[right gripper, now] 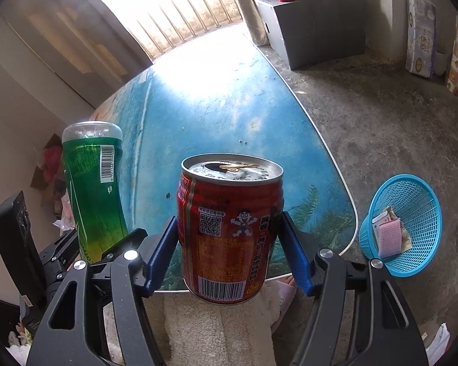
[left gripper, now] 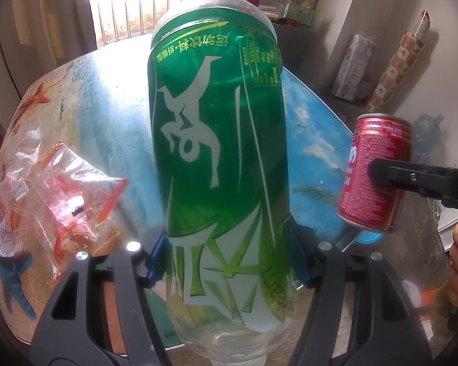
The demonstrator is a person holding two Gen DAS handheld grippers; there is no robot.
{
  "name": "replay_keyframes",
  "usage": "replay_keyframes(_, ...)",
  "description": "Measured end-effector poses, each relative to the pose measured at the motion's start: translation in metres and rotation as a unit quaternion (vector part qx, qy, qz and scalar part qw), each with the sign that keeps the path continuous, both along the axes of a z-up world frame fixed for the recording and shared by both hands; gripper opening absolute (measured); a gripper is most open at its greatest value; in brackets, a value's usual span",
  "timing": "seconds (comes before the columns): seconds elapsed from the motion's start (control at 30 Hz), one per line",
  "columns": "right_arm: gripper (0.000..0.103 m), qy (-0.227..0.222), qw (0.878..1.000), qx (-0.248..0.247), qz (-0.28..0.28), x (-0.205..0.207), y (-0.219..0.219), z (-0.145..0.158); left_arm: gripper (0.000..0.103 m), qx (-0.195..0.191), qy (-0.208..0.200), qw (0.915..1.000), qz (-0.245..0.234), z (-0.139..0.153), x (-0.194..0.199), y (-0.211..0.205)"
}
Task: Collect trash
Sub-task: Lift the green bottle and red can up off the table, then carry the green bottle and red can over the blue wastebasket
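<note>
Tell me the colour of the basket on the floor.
Bright blue mesh basket, clearest in the right wrist view.

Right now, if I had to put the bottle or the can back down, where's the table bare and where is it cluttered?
Bare: the blue stretch of the table beyond the can, running to the far bright edge, plus its right side above the basket. Crowded: the table's left end, where the wrappers lie beside the bottle.

The bottle's (left gripper: 223, 164) neck runs off the left wrist view's bottom edge, and its body hides the table's (left gripper: 113, 91) middle. Print on the can (right gripper: 229, 228) is too small to read. The basket's (right gripper: 412, 189) contents are unclear.
</note>
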State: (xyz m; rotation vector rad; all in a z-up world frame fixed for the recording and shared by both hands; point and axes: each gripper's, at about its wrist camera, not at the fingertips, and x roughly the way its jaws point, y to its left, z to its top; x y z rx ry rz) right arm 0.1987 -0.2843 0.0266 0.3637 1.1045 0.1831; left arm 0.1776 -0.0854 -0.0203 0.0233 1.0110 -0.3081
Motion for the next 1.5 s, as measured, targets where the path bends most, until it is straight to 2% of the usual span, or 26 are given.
replay_keyframes(0.87, 0.064, -0.022, 0.999, 0.034, -0.020, -0.025, -0.026, 0.009, 0.061, 0.023, -0.024, 0.9993, -0.017, 0.017, -0.019, -0.028)
replay_keyframes(1.5, 0.064, -0.037, 0.997, 0.053, -0.034, -0.039, -0.040, 0.012, 0.061, 0.036, -0.047, 0.9977, -0.032, 0.027, -0.030, -0.034)
